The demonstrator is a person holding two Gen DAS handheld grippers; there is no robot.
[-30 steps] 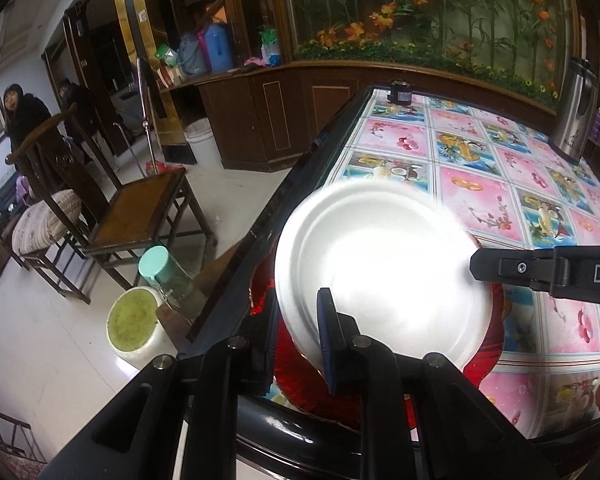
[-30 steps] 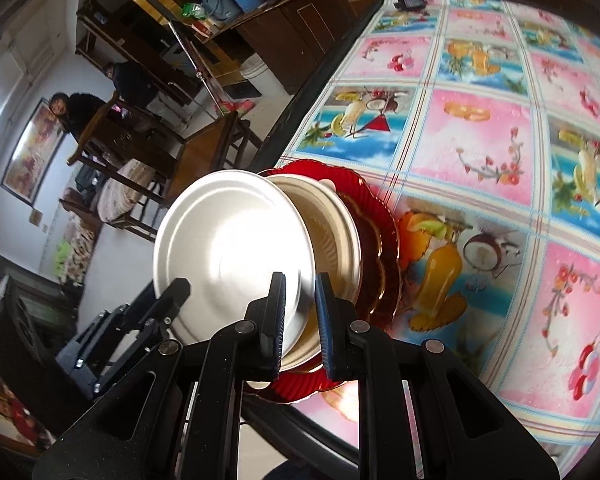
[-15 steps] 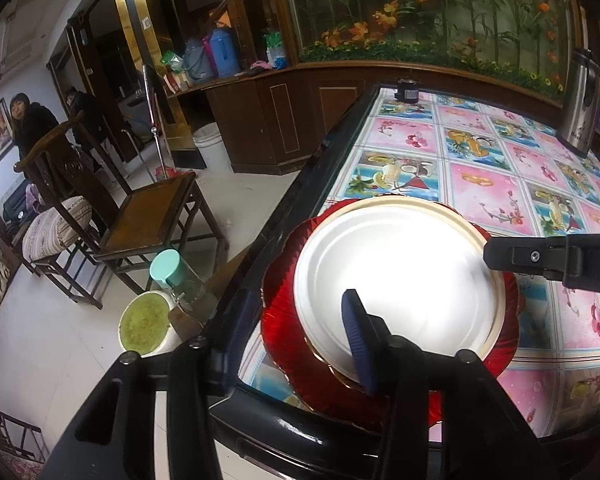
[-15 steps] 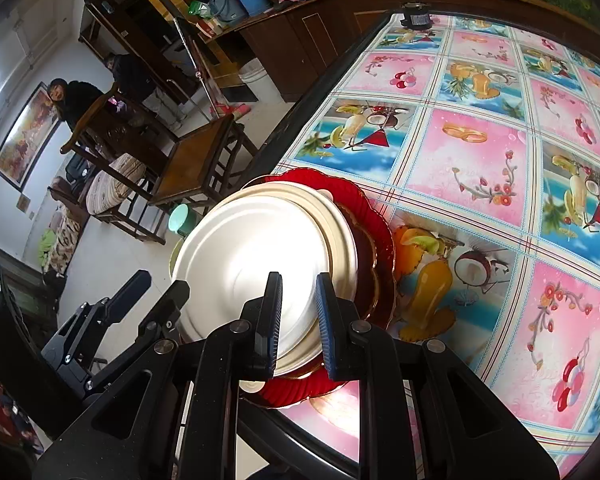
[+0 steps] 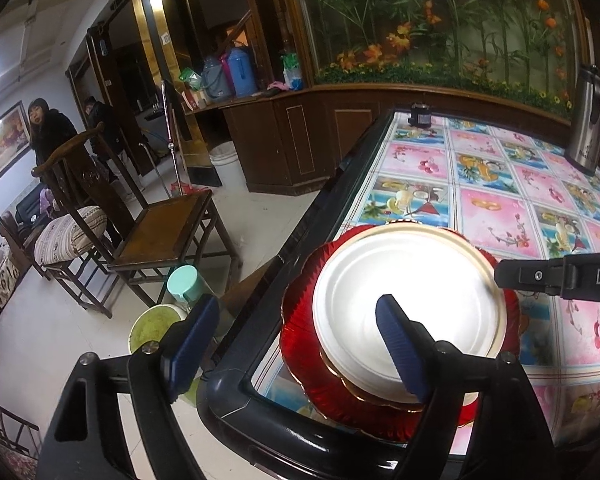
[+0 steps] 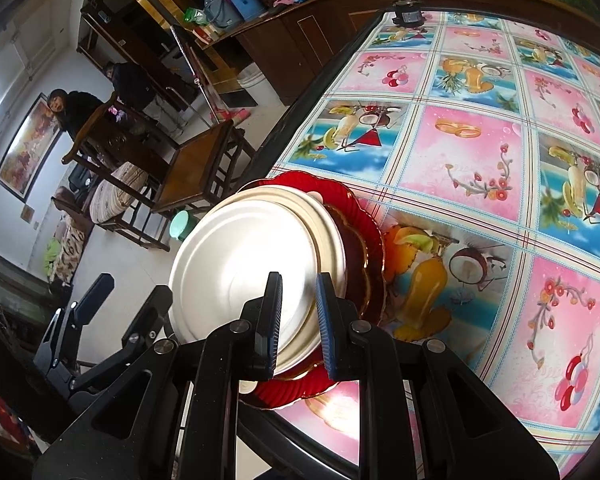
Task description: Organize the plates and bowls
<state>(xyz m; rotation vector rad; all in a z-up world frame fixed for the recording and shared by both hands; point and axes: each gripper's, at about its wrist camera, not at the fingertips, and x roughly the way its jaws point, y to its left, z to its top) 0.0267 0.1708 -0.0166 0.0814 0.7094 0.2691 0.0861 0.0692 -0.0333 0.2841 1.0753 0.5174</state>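
Observation:
A white plate (image 5: pixel 404 300) lies on top of a stack: a gold-rimmed plate (image 5: pixel 476 248) under it and a red scalloped plate (image 5: pixel 300 320) at the bottom, at the table's near left corner. My left gripper (image 5: pixel 296 340) is open wide; one finger hangs over the floor, the other over the white plate. My right gripper (image 6: pixel 298 312) has its jaws narrowly apart astride the white plate's (image 6: pixel 236 268) near rim; I cannot tell if they grip it. It shows in the left wrist view (image 5: pixel 556 276) at the stack's right edge.
The table (image 5: pixel 488 184) has a fruit-patterned cloth and a black rim (image 5: pixel 316 216). A steel thermos (image 5: pixel 588 120) and a small black device (image 5: pixel 420 114) stand at the far end. Wooden chairs (image 5: pixel 160 236), a teal-lidded jar (image 5: pixel 186 284) and a green bowl (image 5: pixel 152 326) are on the floor left.
The white plate went from tilted and lifted to lying flat on the stack. My left gripper let go of it, opened wide and drew back. My right gripper stayed at the rim.

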